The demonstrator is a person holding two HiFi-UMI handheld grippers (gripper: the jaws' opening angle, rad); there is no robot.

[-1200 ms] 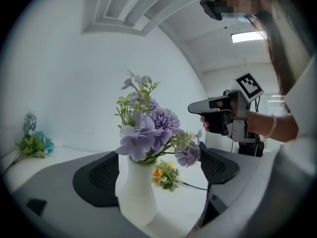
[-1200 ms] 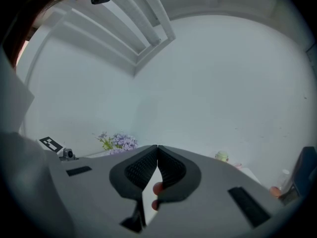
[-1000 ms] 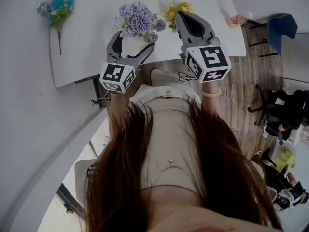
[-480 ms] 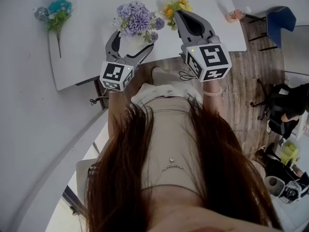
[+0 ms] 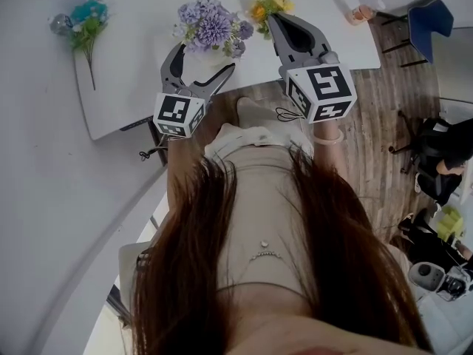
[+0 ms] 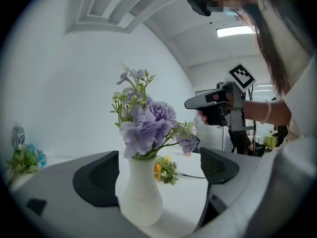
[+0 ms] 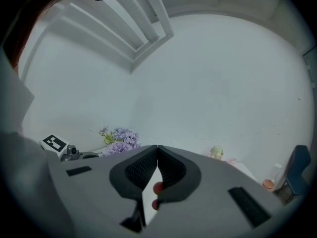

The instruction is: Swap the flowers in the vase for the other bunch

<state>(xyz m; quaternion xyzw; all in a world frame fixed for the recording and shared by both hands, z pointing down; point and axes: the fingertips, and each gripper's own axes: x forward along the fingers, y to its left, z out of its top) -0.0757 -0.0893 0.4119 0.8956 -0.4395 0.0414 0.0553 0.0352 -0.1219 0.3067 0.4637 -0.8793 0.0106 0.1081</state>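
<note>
Between the wide-spread jaws of the left gripper [image 6: 159,173] stands the white vase [image 6: 141,197], upright, with the purple flowers [image 6: 146,125] rising above the pads. The vase sits closer to this gripper's left pad. Whether that pad touches it I cannot tell, and a clear gap separates it from the right pad, so nothing is clamped.

Off to that gripper's right, the right gripper [image 7: 157,148] has its jaws pressed together with nothing between them. It is held above the table [image 5: 133,87], level with the blooms. Just past its tip lies the yellow bunch [image 5: 267,7], flat on the tabletop, beyond and a little right of the vase as the left gripper looks at it.

Far to the left gripper's left, well apart, the teal bunch [image 5: 89,19] lies near the table's corner. A small pink thing [image 5: 361,12] sits at the far corner on the right gripper's right, with a blue chair [image 5: 430,37] beyond it.

Bare tabletop spreads between the vase and the teal bunch. The table's near edge runs just under both grippers' marker cubes.
</note>
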